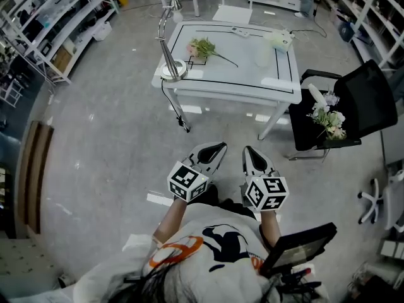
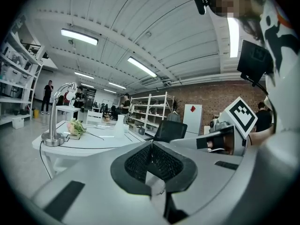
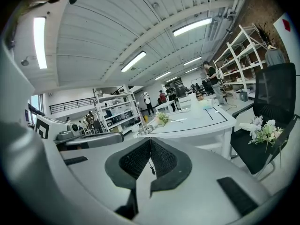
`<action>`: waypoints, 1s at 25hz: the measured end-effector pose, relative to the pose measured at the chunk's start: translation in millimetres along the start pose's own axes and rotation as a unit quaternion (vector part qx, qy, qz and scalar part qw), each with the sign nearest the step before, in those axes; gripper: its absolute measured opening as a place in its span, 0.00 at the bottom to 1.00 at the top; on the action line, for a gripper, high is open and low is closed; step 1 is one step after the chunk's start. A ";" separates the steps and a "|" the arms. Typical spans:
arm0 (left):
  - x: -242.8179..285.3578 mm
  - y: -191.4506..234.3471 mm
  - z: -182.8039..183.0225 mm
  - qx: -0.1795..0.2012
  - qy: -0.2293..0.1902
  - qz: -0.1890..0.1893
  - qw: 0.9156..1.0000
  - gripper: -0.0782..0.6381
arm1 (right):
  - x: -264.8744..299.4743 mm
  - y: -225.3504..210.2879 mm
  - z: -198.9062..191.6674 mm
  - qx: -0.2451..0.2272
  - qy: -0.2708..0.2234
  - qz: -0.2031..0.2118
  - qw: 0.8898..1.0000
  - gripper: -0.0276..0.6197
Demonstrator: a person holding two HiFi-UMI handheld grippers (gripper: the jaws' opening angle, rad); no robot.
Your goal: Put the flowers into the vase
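Observation:
A pink flower with green leaves [image 1: 202, 47] lies on the white table [image 1: 233, 81], far ahead of both grippers. A pale translucent vase [image 1: 263, 54] stands upright to its right. A second bunch of white flowers [image 1: 328, 118] rests on a black chair [image 1: 353, 106]. My left gripper [image 1: 218, 148] and right gripper [image 1: 248, 150] hang side by side near the person's body, both shut and holding nothing. The left gripper view shows its jaws [image 2: 151, 144] closed, with the flower [image 2: 76, 127] and vase [image 2: 120, 124] in the distance. In the right gripper view the jaws [image 3: 150, 142] meet, and the chair's flowers [image 3: 263, 131] show at right.
A chrome desk lamp [image 1: 169, 43] stands on the table's left corner, its cable trailing to the floor. A small greenish box [image 1: 279, 38] sits at the table's far right. Shelving racks [image 1: 44, 24] line the left side. Grey floor lies between me and the table.

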State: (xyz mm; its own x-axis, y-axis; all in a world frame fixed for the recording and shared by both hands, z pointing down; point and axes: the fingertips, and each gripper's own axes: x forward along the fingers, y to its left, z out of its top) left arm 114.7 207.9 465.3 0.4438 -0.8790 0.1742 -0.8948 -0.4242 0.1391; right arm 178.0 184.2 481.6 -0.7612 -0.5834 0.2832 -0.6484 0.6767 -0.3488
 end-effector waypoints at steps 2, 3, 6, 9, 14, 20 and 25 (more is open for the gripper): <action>2.6 5.2 -0.9 -0.003 0.002 -0.001 1.000 0.12 | 6.2 -0.7 0.0 -0.001 0.004 0.000 1.000 0.07; 4.1 8.7 -1.2 -0.005 0.003 -0.001 1.000 0.12 | 9.9 -1.1 0.2 0.000 0.006 0.000 1.000 0.07; 8.6 22.6 -0.3 -0.008 0.005 -0.001 1.000 0.12 | 22.9 -0.7 2.2 0.000 0.013 0.001 1.000 0.07; 13.2 39.9 2.8 -0.011 0.007 -0.001 1.000 0.12 | 38.9 0.5 5.6 0.001 0.019 0.000 1.000 0.07; 20.0 74.8 9.2 -0.015 0.008 0.001 1.000 0.12 | 75.7 -1.5 10.7 -0.001 0.033 -0.003 0.999 0.07; 22.9 126.6 18.1 -0.018 0.009 0.006 1.000 0.12 | 122.6 6.9 22.2 -0.003 0.037 -0.004 0.999 0.07; 22.4 162.4 28.4 -0.024 0.001 0.000 1.000 0.12 | 156.8 18.2 30.5 -0.009 0.040 -0.007 0.999 0.07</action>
State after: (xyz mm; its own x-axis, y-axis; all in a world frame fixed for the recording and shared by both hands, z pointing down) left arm -22.0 113.2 464.1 0.4432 -0.8789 0.1765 -0.8918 -0.4123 0.1861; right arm 47.2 91.4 492.4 -0.7500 -0.5554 0.3591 -0.6586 0.6769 -0.3286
